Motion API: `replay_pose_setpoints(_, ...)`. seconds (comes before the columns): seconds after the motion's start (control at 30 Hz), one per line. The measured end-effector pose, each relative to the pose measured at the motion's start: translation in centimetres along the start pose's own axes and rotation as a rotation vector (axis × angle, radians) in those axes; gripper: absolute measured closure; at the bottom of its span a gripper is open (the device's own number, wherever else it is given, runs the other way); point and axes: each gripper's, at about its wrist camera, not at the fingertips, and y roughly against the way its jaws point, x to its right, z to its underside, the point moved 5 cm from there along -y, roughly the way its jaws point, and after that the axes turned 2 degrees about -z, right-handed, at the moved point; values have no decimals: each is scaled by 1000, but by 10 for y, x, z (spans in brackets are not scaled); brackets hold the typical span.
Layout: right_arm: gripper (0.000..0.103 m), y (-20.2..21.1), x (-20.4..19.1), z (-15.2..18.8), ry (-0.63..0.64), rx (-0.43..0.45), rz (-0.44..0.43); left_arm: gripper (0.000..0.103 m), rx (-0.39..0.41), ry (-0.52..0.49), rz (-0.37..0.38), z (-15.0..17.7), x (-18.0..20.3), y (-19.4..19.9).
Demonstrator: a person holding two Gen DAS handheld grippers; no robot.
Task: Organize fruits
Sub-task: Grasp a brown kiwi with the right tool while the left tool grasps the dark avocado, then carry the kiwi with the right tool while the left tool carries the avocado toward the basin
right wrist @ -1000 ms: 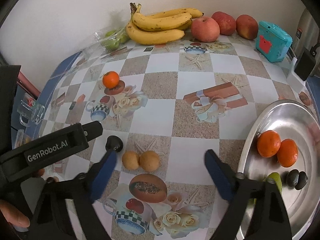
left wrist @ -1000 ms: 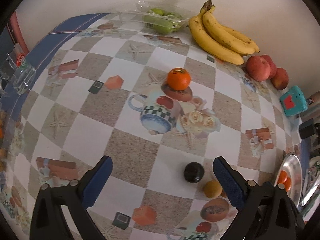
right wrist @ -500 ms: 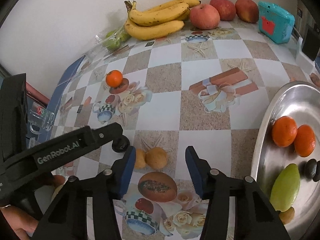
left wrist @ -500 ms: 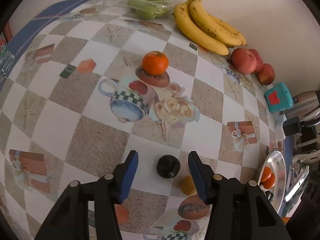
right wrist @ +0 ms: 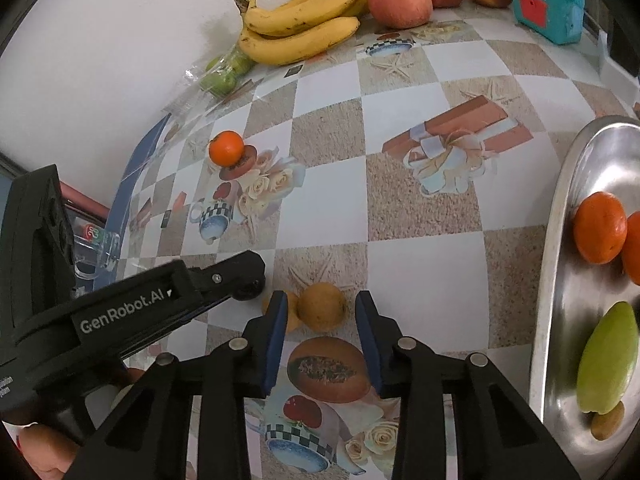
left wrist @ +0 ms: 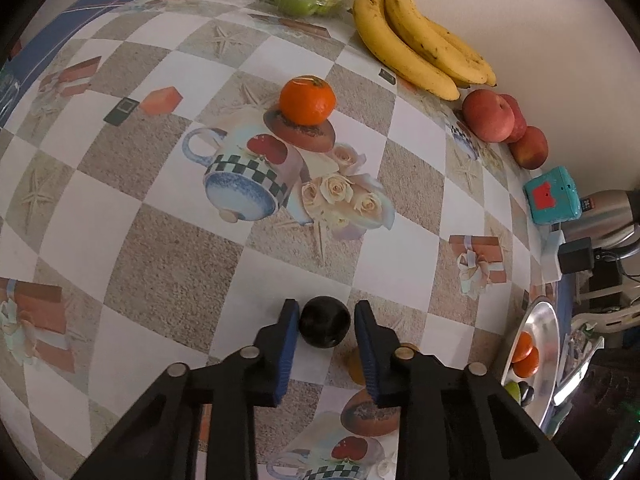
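Yellow-brown fruits (right wrist: 320,307) crowd, seemingly touching, right tongs (right wrist: 321,309).

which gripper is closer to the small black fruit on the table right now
Left. The left gripper has its jaws on either side of the black fruit, nearly touching it. The right gripper sits further right, straddling a tan fruit.

"GenRobot.AI" — white lettering on left gripper (right wrist: 248,280).
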Motion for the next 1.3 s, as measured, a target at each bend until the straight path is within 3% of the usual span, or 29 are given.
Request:
replay_pose_setpoints(0.27, 77, 0, 0, 2, -15, -3, -19, 76, 1, 6, 2, 0, -1, 0)
replay_pose_setpoints(0.77, 77, 3, 1, 0, -29, 9, -35, 76, 7, 6, -1, -1, 0, 4)
replay_pose_setpoints(1.3, 77, 51, -1, -15, -1, 144, -24, 76, 124, -12, 29, -12, 10, 50)
